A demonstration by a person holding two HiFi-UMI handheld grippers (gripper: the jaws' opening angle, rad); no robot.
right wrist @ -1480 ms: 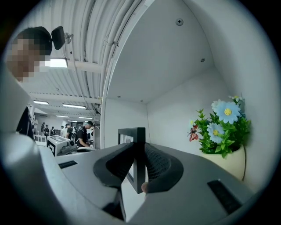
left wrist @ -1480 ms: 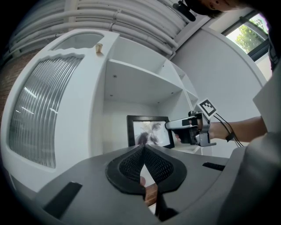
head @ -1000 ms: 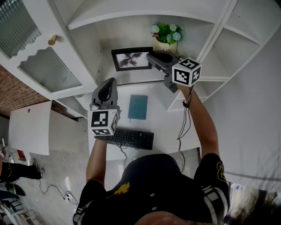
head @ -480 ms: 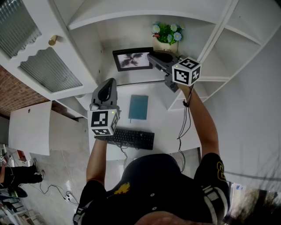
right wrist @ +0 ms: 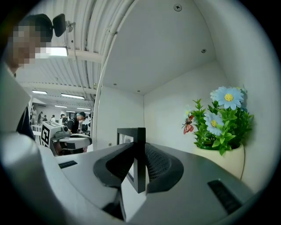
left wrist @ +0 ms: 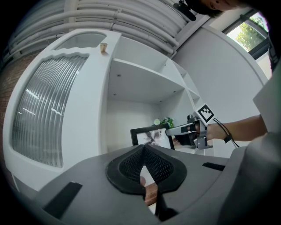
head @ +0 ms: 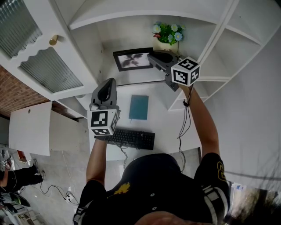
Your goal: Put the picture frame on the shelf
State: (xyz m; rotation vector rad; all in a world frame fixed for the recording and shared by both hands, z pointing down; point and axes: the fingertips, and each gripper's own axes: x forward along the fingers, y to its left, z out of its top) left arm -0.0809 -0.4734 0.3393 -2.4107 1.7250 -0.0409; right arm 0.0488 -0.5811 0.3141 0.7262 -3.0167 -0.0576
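Right gripper (head: pixel 151 56) is clamping the right edge of the picture frame (head: pixel 133 59), pads pressing on both faces. The frame is standing upright inside the shelf (head: pixel 131 77) bay, upper centre of the head view. I cannot tell whether its bottom edge is touching the board.

Clearances: the flower pot (head: pixel 165 45) is sitting just beside the gripper on the right, so that side is tight. Open room is showing left of the frame up to the bay's side wall (head: pixel 94 48), and above it up to the next board (head: pixel 145 13). The back wall is lying close behind the frame in the right gripper view.

Left gripper (left wrist: pixel 143 149) is hovering level in front of the bay, centre left of the head view, well apart from the frame, jaws closed together on nothing.

Versus a second ago: frame and both grippers are sitting in practically the same places. Only a person (head: pixel 15 179) at the lower left edge is shifting.

Below, a white desk (head: pixel 164 123) is carrying a teal notebook (head: pixel 138 107) and a black keyboard (head: pixel 131 139). A ribbed-glass cabinet door (head: pixel 48 70) is filling the upper left, with a brick wall (head: pixel 13 94) beside it.
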